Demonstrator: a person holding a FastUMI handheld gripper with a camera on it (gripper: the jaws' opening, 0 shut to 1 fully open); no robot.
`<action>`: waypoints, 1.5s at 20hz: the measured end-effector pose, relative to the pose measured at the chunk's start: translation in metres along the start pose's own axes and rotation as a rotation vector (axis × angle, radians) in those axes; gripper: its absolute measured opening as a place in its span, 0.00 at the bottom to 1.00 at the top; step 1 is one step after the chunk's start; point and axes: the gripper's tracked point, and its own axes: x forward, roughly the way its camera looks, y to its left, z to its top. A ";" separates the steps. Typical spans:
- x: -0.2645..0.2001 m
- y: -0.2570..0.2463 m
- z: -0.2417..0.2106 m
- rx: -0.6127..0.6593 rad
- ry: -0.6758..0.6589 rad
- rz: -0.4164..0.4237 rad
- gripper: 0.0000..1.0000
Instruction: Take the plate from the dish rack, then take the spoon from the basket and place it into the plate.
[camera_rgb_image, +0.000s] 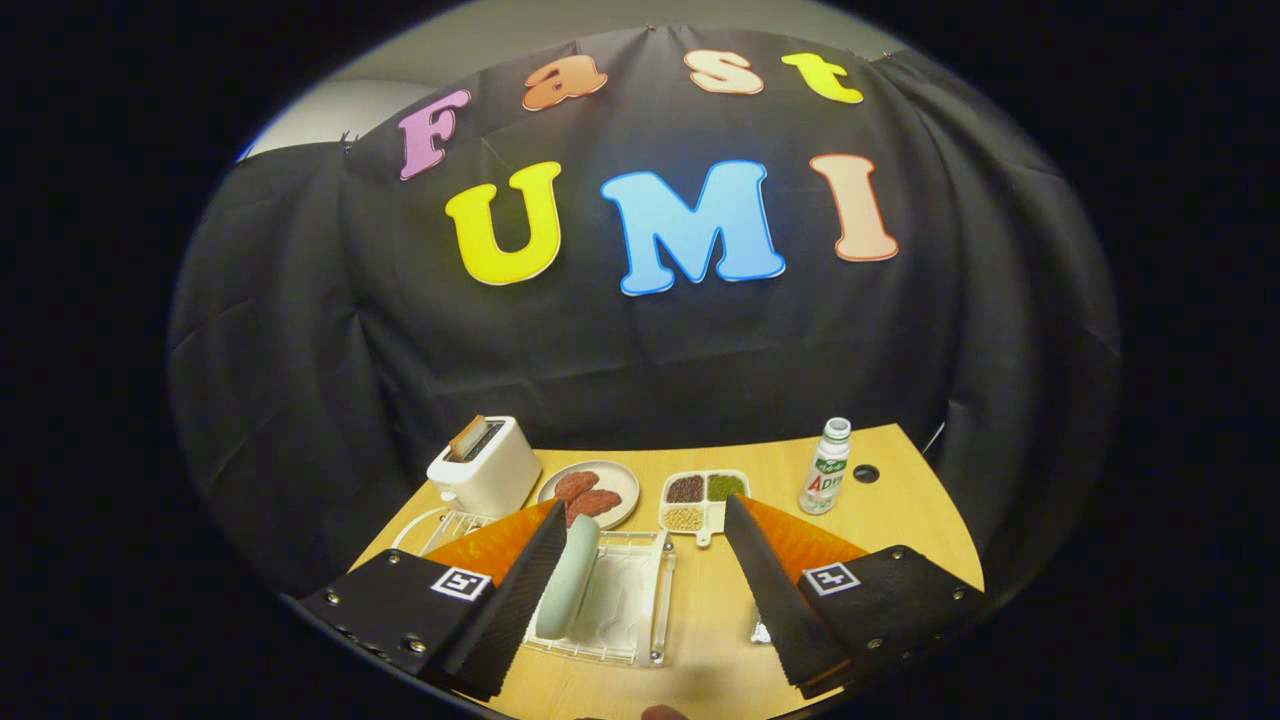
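My fingers (640, 580) are spread wide, holding nothing. The plate (567, 577) stands on edge in the rack (640, 610) between them, against my left finger, which hides the basket (440, 525) behind.

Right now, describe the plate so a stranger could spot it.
On the wooden table, find the clear dish rack between the open gripper's fingers. The plate stands on edge in it, beside the left finger: pale green, bare, unlike the food-laden dish beyond.

Plate (568, 578) upright in dish rack (630, 610); toaster (483, 463), meat dish (590, 492), divided tray (703, 498), bottle (826, 467) beyond.
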 end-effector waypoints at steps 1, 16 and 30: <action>0.006 0.007 -0.006 0.006 0.045 0.003 0.98; 0.073 0.050 -0.079 0.041 0.465 -0.116 0.98; 0.115 0.034 -0.125 -0.020 0.573 -0.448 0.16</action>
